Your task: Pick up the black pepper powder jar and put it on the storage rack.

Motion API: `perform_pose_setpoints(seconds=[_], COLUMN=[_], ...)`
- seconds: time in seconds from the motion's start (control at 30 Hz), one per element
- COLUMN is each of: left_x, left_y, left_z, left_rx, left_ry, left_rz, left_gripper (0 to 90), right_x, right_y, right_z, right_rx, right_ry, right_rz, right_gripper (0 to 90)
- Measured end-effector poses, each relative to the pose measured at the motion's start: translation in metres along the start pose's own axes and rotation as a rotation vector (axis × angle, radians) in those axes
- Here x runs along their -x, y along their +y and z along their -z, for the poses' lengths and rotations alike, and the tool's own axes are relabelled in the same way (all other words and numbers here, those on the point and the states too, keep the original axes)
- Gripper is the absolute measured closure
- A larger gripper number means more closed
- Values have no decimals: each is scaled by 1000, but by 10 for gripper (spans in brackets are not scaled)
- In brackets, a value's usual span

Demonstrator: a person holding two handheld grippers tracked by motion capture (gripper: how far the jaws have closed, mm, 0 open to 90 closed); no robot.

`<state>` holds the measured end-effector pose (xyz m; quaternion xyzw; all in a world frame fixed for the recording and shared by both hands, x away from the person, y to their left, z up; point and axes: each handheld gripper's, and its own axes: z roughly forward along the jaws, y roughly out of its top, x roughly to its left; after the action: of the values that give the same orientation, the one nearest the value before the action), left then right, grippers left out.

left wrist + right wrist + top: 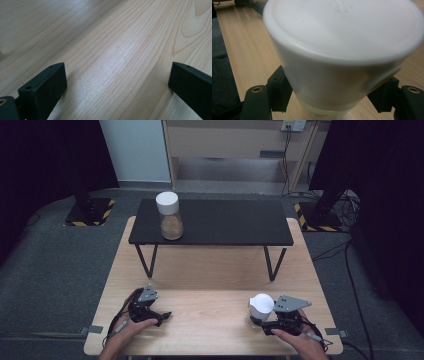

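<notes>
A clear jar with a white lid point(261, 307) stands near the front right of the wooden table point(210, 270). My right gripper point(263, 322) is shut on this jar point(342, 50), its two black jaws pressing the jar's sides just under the lid. A second jar with a white lid point(169, 215), partly filled with brown material, stands on the left end of a low black shelf point(225, 222). My left gripper point(165, 315) rests at the front left, held by a hand. Its jaws point(112, 82) stand wide open over bare wood with nothing between them.
The black shelf stands on thin legs across the table's far half, with bare wood under it. Grey carpet surrounds the table. Black stands with yellow-striped bases point(90, 212) sit at the far left and far right, and cables point(350, 270) trail on the right.
</notes>
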<state>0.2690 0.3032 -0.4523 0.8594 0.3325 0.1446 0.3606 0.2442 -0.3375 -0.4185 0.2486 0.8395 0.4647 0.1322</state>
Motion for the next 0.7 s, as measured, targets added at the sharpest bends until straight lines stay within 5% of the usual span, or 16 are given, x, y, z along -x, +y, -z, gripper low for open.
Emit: perform_pose_setpoints(seconds=[0.7], left_x=[1], left_y=[0], left_z=[0], left_rx=[0], left_ry=[2], left_rz=[-1], left_gripper=[3], right_x=[32], right_y=[40], right_z=[-20], right_rx=[5], right_ry=[9], right_rz=[19], right_gripper=[315])
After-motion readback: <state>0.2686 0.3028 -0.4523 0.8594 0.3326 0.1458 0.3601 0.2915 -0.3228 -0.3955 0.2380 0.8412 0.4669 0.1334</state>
